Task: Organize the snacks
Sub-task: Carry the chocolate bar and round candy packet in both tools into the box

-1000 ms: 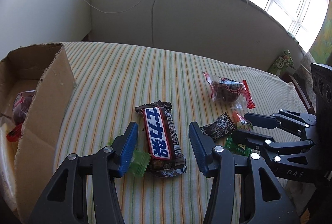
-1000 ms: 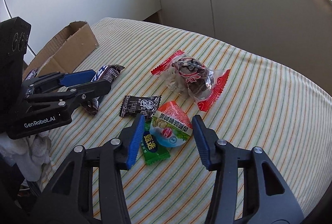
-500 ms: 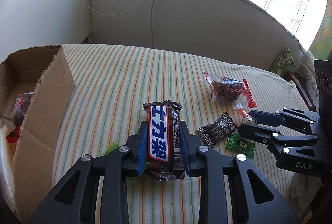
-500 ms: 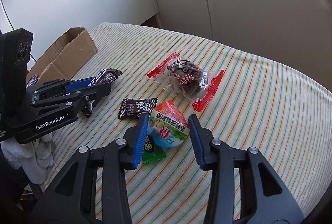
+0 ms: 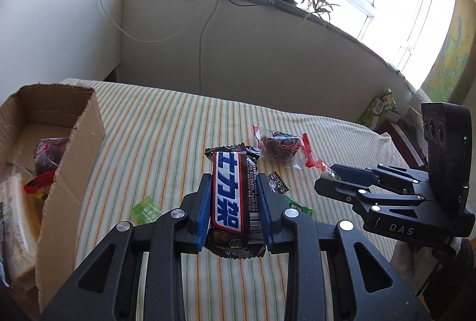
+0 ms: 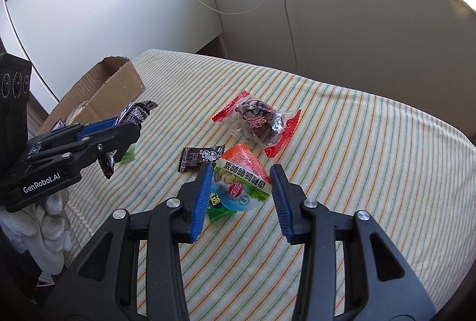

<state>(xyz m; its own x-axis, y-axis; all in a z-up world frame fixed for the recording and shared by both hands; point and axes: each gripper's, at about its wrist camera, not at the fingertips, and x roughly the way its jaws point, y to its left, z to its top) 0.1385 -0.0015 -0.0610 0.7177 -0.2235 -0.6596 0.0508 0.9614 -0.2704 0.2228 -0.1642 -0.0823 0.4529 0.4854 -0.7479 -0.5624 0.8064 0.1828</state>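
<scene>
Covering the table, the striped cloth (image 5: 166, 124) carries the cardboard box (image 5: 70, 169) at 9 o'clock, its interior partly cut off. Clamped in the left gripper (image 5: 233, 202), the chocolate bar (image 5: 229, 193) is raised off the cloth with its long axis running 12 to 6 o'clock. The right gripper (image 6: 241, 196) grasps the round snack pack (image 6: 242, 185), which hides part of a green candy (image 6: 220, 209).

The open brown cardboard box (image 5: 74, 160) runs off the left edge, its wall hiding much of the wrapped snacks inside. The small green-wrapped candy (image 6: 218, 209) lies mostly hidden beneath the red-and-white triangular snack packet (image 6: 242, 181), and the print on the small black sachet (image 6: 200, 158) is too small to read.
</scene>
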